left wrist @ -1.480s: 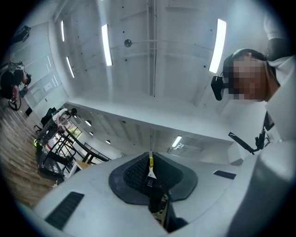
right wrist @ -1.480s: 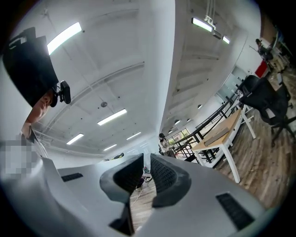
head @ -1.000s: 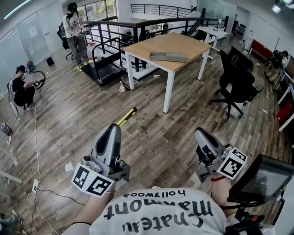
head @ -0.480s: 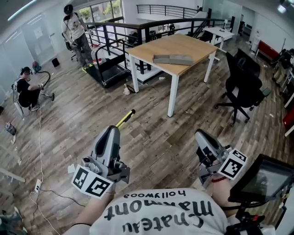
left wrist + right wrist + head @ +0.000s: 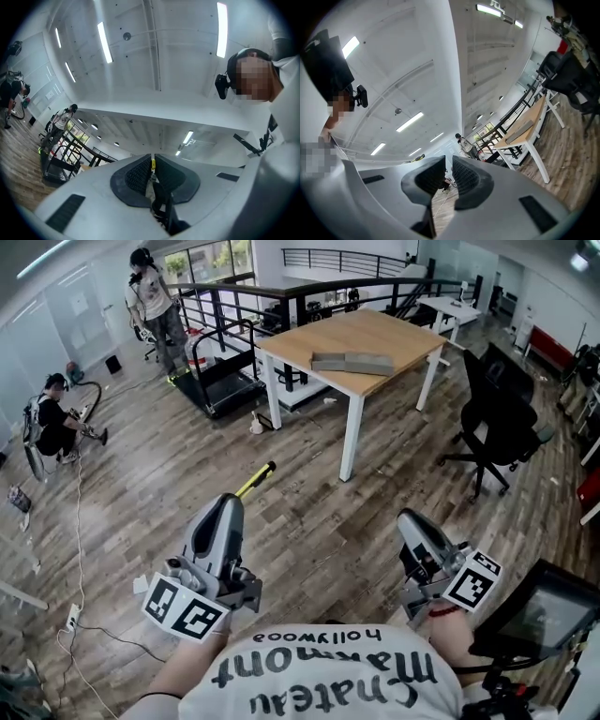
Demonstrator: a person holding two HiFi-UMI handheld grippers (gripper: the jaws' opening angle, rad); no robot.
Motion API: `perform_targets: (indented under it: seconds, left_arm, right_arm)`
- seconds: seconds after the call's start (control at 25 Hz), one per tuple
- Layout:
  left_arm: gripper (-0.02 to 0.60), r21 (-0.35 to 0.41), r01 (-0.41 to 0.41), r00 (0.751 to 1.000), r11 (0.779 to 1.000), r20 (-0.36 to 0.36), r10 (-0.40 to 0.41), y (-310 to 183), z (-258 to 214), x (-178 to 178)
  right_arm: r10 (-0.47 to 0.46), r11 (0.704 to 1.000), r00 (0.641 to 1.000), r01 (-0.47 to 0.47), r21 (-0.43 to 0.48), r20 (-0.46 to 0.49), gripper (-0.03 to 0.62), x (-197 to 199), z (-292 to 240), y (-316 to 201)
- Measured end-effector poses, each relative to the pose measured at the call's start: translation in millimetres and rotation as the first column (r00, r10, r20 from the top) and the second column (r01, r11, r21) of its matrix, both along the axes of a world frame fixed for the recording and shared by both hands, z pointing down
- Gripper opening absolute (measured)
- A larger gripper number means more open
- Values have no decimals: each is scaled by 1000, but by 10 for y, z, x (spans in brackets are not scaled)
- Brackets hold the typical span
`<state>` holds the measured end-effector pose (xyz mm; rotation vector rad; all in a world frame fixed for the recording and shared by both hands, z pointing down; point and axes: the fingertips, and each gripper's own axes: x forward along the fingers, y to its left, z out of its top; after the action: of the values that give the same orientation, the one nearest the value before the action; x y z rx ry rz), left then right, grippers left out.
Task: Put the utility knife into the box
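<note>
Fingers (image 5: 137, 174) of my left gripper (image 5: 229, 507) are clenched on the utility knife (image 5: 256, 480), with only a thin yellow sliver showing between the pads. In the head view its yellow and black body sticks out forward past the jaws, over the wooden floor (image 5: 309, 521). My right gripper (image 5: 409, 518) is released: its fingers (image 5: 465, 176) stand slightly apart with nothing between them, only floor visible through the gap. Both grippers are held low, just ahead of my chest. Well ahead stands a wooden table (image 5: 366, 329) on white legs, with a flat grey box (image 5: 352, 362) lying near its front edge. A black office chair (image 5: 492, 418) sits right of the table.
</note>
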<state>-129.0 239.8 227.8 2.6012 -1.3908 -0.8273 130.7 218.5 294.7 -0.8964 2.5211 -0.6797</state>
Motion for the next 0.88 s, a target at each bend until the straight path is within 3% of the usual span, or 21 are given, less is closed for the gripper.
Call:
perform_targets:
  seconds: [0.52,0.88]
  left_arm:
    - [25,-22,13,1000,1000,-1,-13,-396,70,39]
    - [25,-8,41,999,999,12,-41,-371,-50,98]
  right_arm:
    - [28,999,1000,-29,-31,-9,49,186,45,-333]
    - [-11,998,1000,11,-66,3,49,163,73,-357]
